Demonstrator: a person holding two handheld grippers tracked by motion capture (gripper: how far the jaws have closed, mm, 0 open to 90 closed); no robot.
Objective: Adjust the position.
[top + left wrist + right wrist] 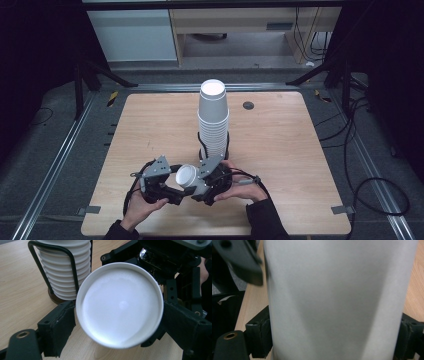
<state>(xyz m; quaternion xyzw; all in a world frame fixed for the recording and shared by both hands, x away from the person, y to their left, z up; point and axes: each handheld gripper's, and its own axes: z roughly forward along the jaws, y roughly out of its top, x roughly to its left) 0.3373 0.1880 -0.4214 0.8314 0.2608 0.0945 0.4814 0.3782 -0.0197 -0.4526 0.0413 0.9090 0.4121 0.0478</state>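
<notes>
A light, easily crushed paper cup [188,176] is held above the table's near edge btwn both closed grippers, left [167,187] near the base, right [206,184] apparently at the wall, so gentle mid-wall pressure is advised.

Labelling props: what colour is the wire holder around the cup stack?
Black wire holder, clearest in the left gripper view, around the white cup stack.
</notes>
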